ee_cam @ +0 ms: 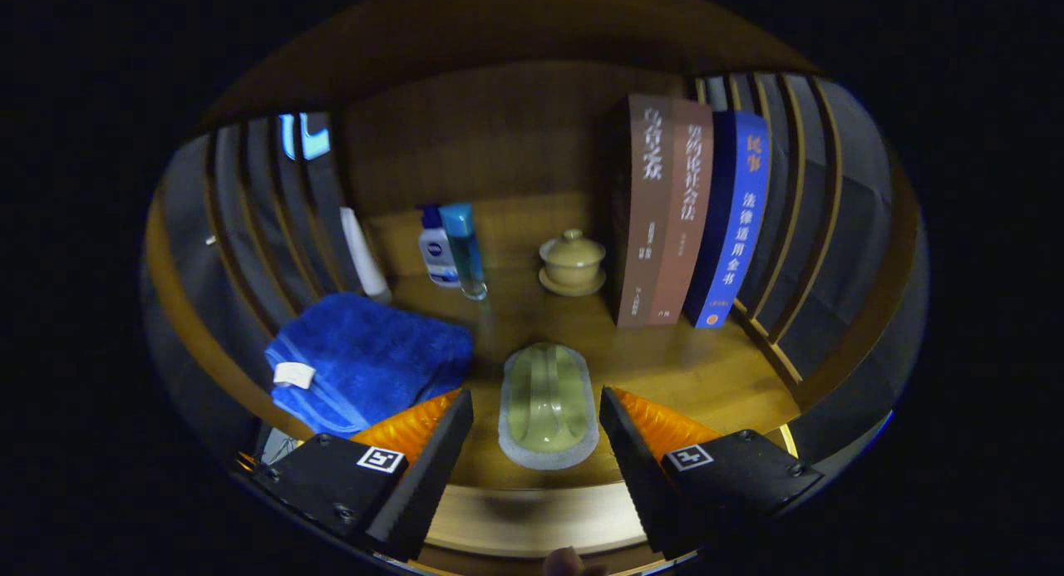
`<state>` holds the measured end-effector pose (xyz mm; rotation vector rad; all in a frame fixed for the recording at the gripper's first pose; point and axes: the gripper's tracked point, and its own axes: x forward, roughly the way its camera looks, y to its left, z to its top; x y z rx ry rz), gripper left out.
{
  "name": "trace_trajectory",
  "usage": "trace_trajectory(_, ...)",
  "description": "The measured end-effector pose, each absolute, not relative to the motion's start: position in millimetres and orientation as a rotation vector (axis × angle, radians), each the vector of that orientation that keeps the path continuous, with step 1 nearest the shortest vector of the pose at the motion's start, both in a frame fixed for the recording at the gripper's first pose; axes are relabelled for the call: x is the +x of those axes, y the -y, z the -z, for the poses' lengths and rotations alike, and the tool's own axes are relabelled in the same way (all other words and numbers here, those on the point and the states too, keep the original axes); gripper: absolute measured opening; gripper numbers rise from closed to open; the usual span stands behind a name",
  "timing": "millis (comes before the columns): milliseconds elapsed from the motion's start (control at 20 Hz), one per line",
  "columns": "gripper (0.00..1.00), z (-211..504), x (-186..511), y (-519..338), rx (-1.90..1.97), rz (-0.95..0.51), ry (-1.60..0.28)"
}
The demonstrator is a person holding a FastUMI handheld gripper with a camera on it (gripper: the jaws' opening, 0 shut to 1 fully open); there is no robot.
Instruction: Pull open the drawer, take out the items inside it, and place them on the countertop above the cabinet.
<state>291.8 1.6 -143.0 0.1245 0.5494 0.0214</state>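
My gripper is open, its two fingers spread wide above the front edge of the wooden countertop. Between the fingertips, resting on the countertop, lies an oblong pale green dish with a grey rim; neither finger touches it. A folded blue towel with a white tag lies on the countertop just left of the left finger. No drawer can be made out here.
At the back stand a white and blue bottle, a clear blue bottle, a white tube and a tan lidded cup on a saucer. Three upright books stand right. Slatted walls flank both sides.
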Motion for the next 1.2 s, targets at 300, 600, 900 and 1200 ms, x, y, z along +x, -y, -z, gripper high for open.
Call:
trace_trajectory(300, 0.99, 56.7, 234.2, 17.2, 0.196, -0.064, -0.180)
trace_trajectory(600, 0.99, 50.2, 151.8, 14.0, 0.187, -0.115, -0.042)
trace_trajectory(900, 0.99, 111.7, 69.6, 8.4, 0.139, -0.073, -0.045)
trace_trajectory(1200, 0.99, 199.6, 33.4, -9.0, 0.071, -0.080, -0.151)
